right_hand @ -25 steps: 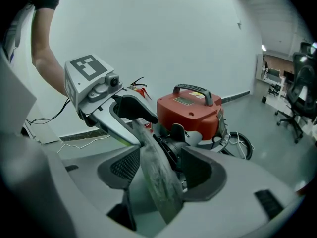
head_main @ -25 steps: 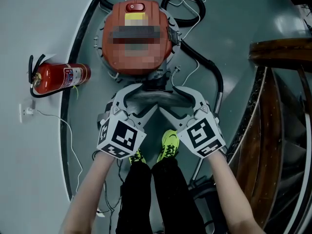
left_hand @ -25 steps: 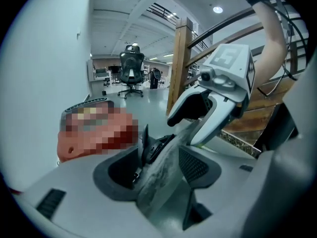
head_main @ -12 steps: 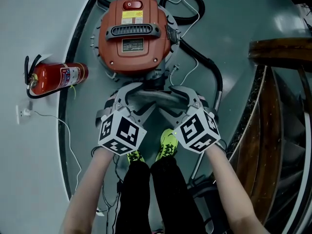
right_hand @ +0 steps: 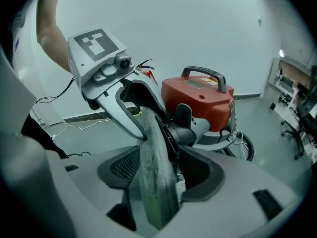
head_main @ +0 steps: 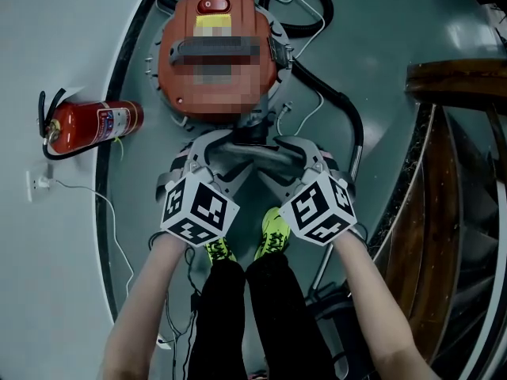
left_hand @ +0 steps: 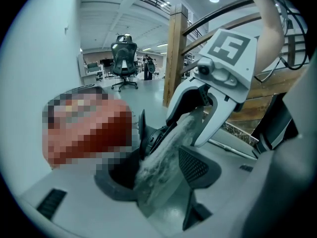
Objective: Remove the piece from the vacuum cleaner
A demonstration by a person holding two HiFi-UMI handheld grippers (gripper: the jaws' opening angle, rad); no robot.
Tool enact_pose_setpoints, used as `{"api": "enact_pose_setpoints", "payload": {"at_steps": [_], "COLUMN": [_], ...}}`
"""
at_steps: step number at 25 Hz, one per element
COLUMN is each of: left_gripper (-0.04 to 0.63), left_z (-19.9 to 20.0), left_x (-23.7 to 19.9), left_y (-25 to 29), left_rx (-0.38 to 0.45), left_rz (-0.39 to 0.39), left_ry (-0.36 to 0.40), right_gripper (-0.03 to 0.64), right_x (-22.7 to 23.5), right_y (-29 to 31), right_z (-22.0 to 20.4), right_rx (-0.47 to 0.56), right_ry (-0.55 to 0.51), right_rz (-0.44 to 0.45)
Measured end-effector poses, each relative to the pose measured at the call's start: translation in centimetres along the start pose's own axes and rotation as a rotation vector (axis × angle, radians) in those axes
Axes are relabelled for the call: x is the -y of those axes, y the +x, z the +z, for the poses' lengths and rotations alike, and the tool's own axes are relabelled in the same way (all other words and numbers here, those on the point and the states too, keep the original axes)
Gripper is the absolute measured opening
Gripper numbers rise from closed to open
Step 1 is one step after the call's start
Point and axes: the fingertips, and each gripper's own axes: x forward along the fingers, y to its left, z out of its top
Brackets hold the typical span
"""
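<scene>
Between the left tool (head_main: 209, 152) and the right tool (head_main: 299, 150), each clamped on one end, a dusty grey piece (head_main: 253, 158) is being held right at the black inlet (right_hand: 185, 128) of the red vacuum cleaner (head_main: 218, 54) standing on the floor (head_main: 380, 30)

Head view looks steeply down; both gripper views sit low, facing each other, close to the vacuum cleaner (head_main: 218, 101) all share.
</scene>
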Motion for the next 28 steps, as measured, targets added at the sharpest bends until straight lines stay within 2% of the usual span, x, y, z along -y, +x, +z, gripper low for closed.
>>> {"api": "enact_pose_setpoints", "payload": {"at_steps": [11,15,23,28], "left_gripper": [0.230,0.209,0.161,0.146], "left_z": [-0.07,-0.15,-0.17,-0.10], "left_x": [0.29,0.52,0.41,0.42], "left_y": [0.18,0.15,0.11,-0.13], "left_rx": [-0.002,-0.005,-0.009,0.004], "left_rz": [-0.022,-0.033,-0.039,-0.037], "left_ry": [-0.032,-0.031,-0.046,-0.055], "right_gripper": [0.258,0.218,0.196,0.160], "right_x": [0.18,0.02,0.04,-0.07], "right_y": [0.78,0.86,0.72,0.46], "right_z": [-0.63,-0.71,-0.70,-0.57], "right_rx": [-0.039,-0.036,-0.042,-0.030], "right_ry": [-0.074,-0.085,-0.088,-0.084], "right_rz": [0.017,0.029,0.034,0.031]}}
